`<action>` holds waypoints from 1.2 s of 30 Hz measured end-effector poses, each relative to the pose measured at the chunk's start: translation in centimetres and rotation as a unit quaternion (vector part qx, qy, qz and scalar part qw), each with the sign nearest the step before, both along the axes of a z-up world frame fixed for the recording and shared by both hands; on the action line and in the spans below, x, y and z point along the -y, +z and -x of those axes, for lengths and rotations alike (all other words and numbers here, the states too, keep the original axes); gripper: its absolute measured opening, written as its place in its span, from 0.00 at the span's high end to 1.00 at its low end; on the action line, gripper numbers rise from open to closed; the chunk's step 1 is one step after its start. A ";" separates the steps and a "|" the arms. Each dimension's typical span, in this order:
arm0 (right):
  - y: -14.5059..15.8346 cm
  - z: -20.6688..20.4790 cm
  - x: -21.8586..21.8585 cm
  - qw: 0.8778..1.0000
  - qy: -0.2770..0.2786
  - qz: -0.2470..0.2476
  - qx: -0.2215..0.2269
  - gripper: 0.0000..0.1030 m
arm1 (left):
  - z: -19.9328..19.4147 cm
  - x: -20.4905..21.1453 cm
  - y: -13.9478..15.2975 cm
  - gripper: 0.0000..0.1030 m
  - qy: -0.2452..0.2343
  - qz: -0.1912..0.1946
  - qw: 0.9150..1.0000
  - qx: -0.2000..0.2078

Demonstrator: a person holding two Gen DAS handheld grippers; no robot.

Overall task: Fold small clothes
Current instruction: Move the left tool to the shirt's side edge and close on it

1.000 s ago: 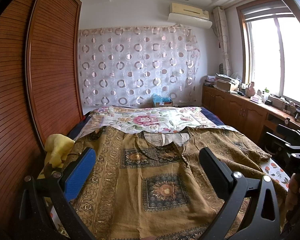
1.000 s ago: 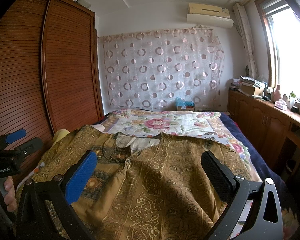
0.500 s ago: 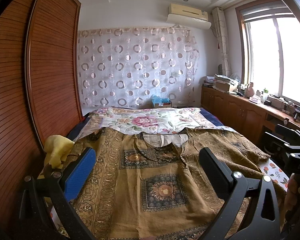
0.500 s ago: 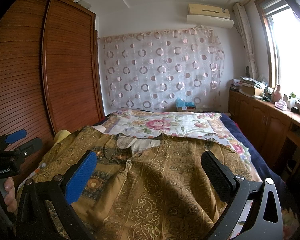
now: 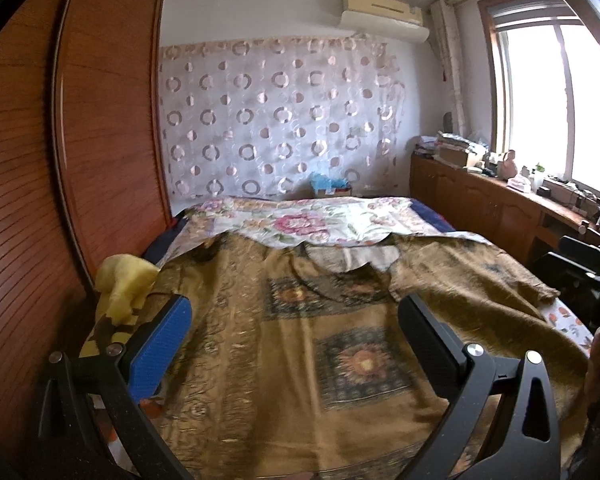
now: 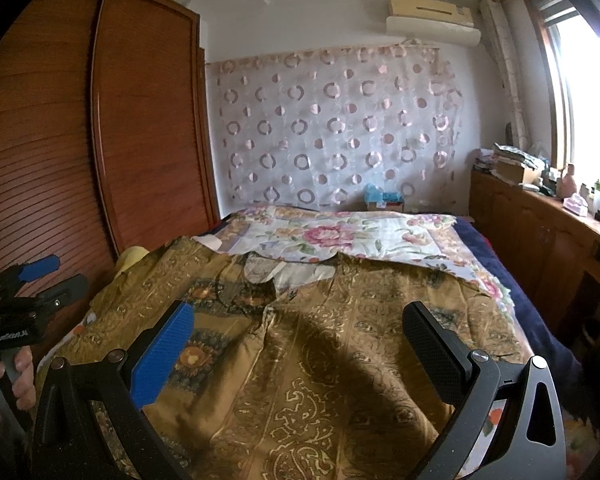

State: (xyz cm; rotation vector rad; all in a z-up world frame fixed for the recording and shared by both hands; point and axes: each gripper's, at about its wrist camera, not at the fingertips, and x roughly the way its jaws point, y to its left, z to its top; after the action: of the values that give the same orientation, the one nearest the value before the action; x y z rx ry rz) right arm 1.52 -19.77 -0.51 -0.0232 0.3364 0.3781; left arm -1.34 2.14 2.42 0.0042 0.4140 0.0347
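A brown-gold patterned shirt [image 5: 300,352] lies spread flat on the bed, collar toward the far end; it also shows in the right wrist view [image 6: 320,340]. My left gripper [image 5: 296,320] is open and empty, held above the shirt's near hem. My right gripper [image 6: 300,328] is open and empty, above the shirt's right side. The left gripper also shows at the left edge of the right wrist view [image 6: 40,280]. The right gripper shows at the right edge of the left wrist view [image 5: 592,268].
A floral bedsheet [image 5: 312,224] covers the far half of the bed. A yellow cloth [image 5: 120,284] lies at the bed's left edge by the wooden wardrobe [image 5: 40,160]. A wooden cabinet [image 5: 480,204] with clutter runs along the right under the window.
Both grippers have tilted slightly upward, so the bed sits a little lower in view. The shirt has not moved.
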 end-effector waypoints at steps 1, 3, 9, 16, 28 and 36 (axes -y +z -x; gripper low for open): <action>0.0 -0.2 -0.2 1.000 0.003 0.002 -0.001 0.00 | -0.1 -0.5 -0.2 0.00 0.004 0.002 1.000 -0.004; -0.1 -0.5 -0.4 1.000 0.008 0.006 -0.005 0.00 | -0.3 -2.0 -1.3 0.00 0.010 0.007 1.000 -0.014; -0.2 -1.2 -1.8 0.999 0.023 0.022 -0.011 0.00 | -0.5 -5.6 -2.9 0.00 0.037 0.011 0.999 -0.037; -0.2 -1.8 -3.0 0.998 0.043 0.038 -0.018 0.00 | -0.8 -9.3 -5.0 0.00 0.046 0.022 0.997 -0.066; -1.2 -3.2 -4.9 0.992 0.084 0.071 -0.062 0.00 | -3.2 -14.9 -8.0 0.16 0.052 0.044 0.990 -0.122; -0.5 -3.2 -5.4 0.988 0.106 0.083 -0.076 0.00 | -7.0 -17.2 -10.2 0.50 0.029 0.045 0.980 -0.192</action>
State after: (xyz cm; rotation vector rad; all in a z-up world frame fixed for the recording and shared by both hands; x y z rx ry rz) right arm 4.72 -14.41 -1.05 -0.1961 0.5172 0.5631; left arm 5.63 19.38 -7.81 -0.0926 0.8023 0.0729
